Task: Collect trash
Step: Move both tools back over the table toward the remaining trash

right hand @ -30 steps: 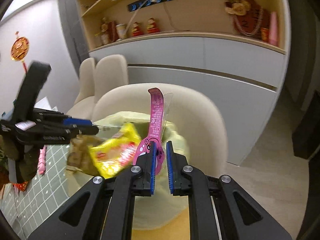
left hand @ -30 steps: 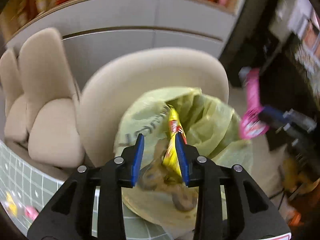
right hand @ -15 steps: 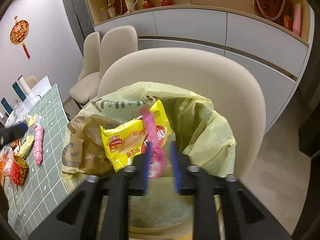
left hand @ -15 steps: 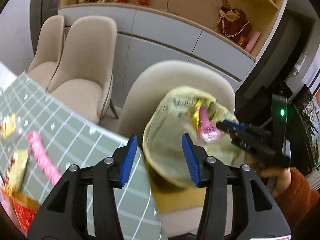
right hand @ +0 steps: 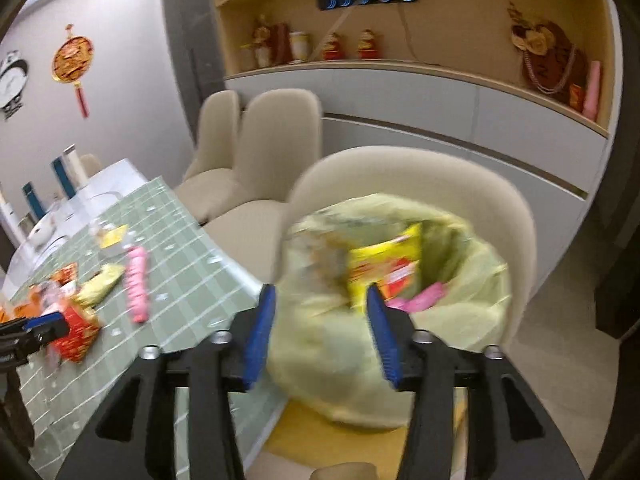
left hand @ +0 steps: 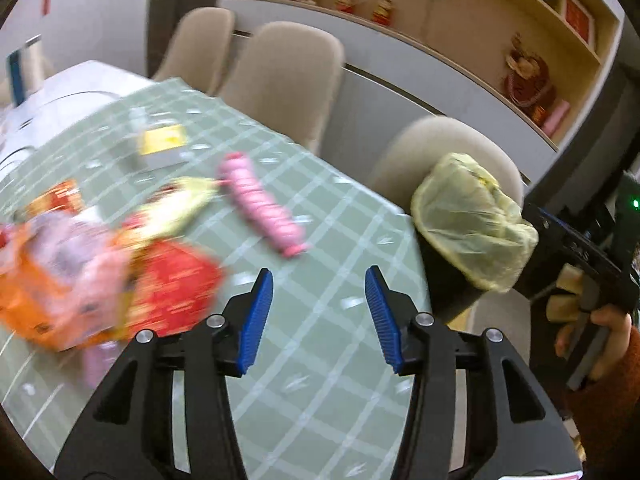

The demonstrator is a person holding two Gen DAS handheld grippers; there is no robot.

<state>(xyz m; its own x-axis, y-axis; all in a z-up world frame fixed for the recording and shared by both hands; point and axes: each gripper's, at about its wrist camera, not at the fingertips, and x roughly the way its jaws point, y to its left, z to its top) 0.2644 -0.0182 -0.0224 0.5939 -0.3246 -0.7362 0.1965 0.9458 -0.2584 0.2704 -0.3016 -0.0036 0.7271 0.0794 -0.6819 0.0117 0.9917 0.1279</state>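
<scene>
Left claw: jaws spread wide, nothing between the blue pads; poised above the green checked tablecloth.
Right claw: jaws spread wide, holding nothing; aimed over the near rim of the trash bin.
Trash bin: lined with a pale yellow-green bag, standing on a yellow seat just ahead of and below the right claw, backed by a beige chair; in the left view, off to the right of the left claw past the table edge.
In the bin: yellow snack packet upright just beyond the right claw's right pad; pink wrapper lying low beside it, to the right.
Pink roll: on the cloth ahead of the left claw, slightly left, apart from the pads; far left of the right claw in its view.
Red packet: blurred, on the cloth just left of the left claw's left pad.
Orange and pink wrappers: blurred heap further left, touching the red packet; separate pieces cannot be told apart.
Yellow-green wrapper: beyond the red packet, left of the pink roll.
Small yellow-labelled item: farther out on the cloth, ahead and left of the left claw; kind unclear.
Person's hand: at the right edge of the left view, wrapped around the right tool's handle.
</scene>
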